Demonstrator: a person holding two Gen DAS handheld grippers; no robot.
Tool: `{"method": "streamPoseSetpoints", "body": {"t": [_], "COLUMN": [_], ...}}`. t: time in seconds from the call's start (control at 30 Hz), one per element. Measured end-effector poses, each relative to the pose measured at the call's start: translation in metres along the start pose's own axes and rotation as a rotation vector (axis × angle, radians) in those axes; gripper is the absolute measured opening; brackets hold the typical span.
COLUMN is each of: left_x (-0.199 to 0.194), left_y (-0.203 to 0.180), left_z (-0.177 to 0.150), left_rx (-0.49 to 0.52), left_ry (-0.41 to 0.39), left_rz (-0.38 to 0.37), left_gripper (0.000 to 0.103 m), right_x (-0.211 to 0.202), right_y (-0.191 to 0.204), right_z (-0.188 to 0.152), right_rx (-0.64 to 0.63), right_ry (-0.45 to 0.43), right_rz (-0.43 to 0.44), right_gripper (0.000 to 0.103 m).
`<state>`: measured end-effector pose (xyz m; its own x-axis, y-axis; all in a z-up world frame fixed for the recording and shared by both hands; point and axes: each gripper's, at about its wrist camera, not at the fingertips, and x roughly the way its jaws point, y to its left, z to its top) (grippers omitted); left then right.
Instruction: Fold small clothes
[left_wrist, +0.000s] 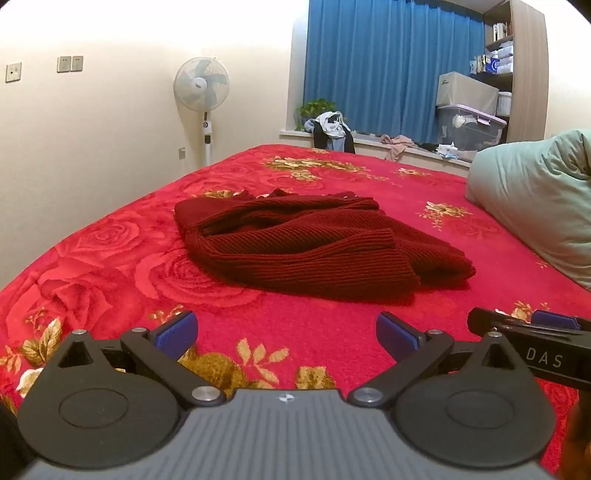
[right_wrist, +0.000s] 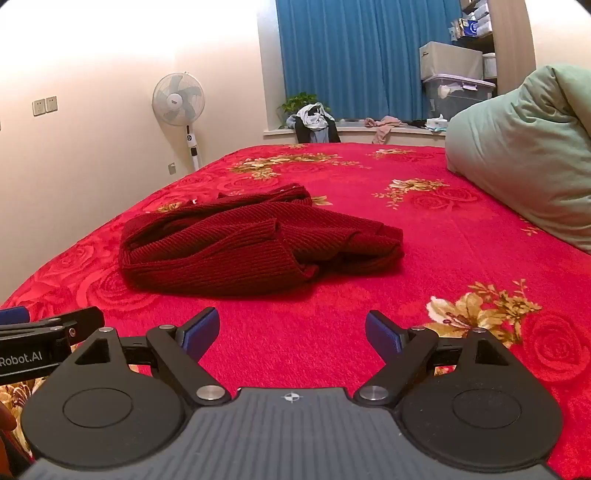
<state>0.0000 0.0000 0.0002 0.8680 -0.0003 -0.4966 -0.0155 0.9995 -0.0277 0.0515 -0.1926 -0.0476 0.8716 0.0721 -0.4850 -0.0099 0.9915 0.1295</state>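
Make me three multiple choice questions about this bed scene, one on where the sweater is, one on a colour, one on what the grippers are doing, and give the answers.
1. Where does the dark red sweater lie?
A. on the windowsill
B. on the red floral bedspread
C. on the green pillow

2. What colour is the curtain?
A. blue
B. white
C. yellow

3. What state are the left gripper and right gripper in?
A. both shut on the sweater
B. one holds a sleeve
C. both open and empty

Answers:
1 B, the sweater rests in a rumpled heap mid-bed on the bedspread.
2 A, blue fabric covers the window.
3 C, blue pads stand apart over bare bedspread, short of the sweater.
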Motion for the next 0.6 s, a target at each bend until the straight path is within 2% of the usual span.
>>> {"method": "streamPoseSetpoints", "body": {"t": [0.6], "left_x": [-0.0024], "left_y": [0.0004], "left_z": [0.0012], "left_rx": [0.006], "left_ry": [-0.009], "left_rz": [-0.01], "left_gripper": [0.103], "right_x": [0.0], "right_y": [0.0002], "right_z": [-0.0009], "right_rx": [-0.004], "right_ry": [0.002], "right_rz": [0.0], "right_gripper": [0.087]}}
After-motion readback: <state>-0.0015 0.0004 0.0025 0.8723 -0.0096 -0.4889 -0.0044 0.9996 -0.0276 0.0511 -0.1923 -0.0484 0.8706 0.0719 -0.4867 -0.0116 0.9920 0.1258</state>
